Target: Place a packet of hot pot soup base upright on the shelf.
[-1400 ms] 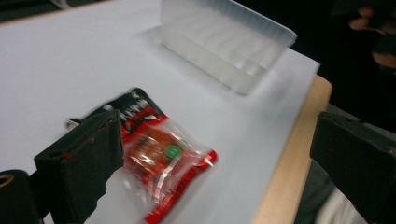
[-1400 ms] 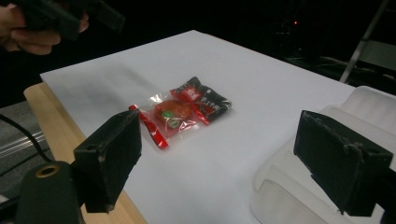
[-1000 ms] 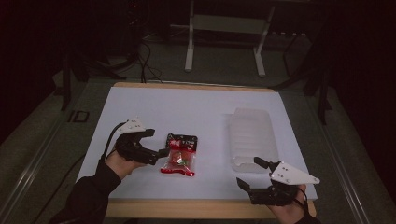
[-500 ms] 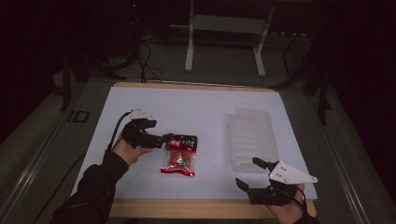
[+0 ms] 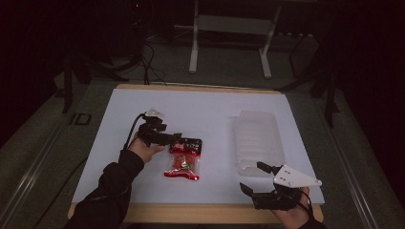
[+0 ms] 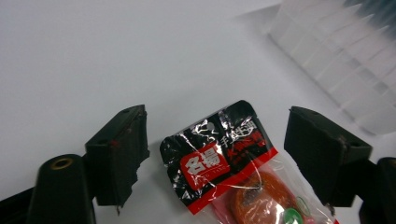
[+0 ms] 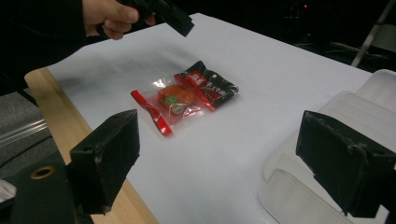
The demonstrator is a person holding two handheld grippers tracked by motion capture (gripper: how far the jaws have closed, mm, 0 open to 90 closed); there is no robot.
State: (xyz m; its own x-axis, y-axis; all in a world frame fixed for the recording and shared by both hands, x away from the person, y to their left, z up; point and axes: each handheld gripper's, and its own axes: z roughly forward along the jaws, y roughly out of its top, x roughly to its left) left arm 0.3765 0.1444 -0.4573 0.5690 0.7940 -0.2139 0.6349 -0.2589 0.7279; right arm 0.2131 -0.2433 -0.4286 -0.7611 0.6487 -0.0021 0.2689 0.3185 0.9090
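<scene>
The left gripper (image 5: 177, 139) reaches rightward, its fingers spread either side of the black top edge of the red-and-clear plastic snack packet (image 5: 183, 158) lying flat on the white counter (image 5: 215, 114). The right gripper (image 5: 255, 177), fingers apart, hovers near the counter's front edge beside the clear ribbed plastic tray (image 5: 258, 138).
</scene>
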